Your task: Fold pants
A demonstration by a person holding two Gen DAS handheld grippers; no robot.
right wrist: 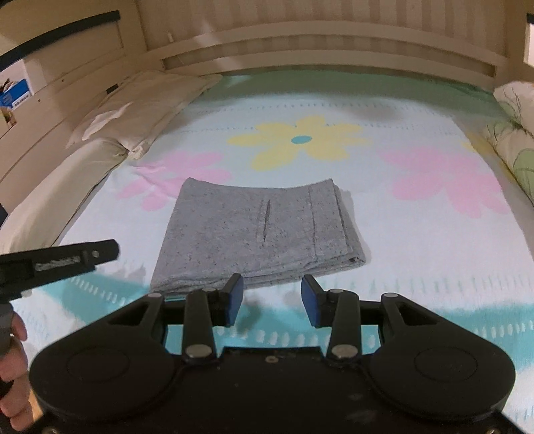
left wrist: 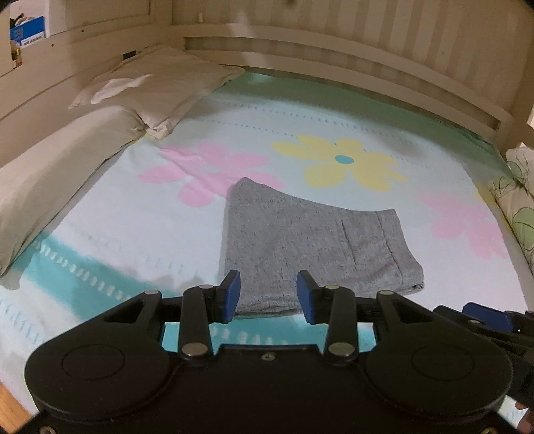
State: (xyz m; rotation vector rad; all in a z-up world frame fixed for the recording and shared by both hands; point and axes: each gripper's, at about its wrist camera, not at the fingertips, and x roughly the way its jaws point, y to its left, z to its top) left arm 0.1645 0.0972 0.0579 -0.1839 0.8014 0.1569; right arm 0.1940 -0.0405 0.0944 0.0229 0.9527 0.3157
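Note:
The grey pants (left wrist: 307, 247) lie folded into a compact rectangle on the flowered bed sheet (left wrist: 133, 233); they also show in the right wrist view (right wrist: 260, 233), with a pocket slit on top. My left gripper (left wrist: 268, 293) is open and empty, held above the near edge of the pants. My right gripper (right wrist: 272, 298) is open and empty, just short of the pants' near edge. The left gripper's body (right wrist: 60, 258) shows at the left of the right wrist view.
Two cream pillows (left wrist: 150, 86) lie along the left side of the bed. A wooden slatted rail (left wrist: 333, 63) runs along the far side. A floral duvet (left wrist: 520, 207) is bunched at the right. A shelf with a blue box (left wrist: 26, 31) is at far left.

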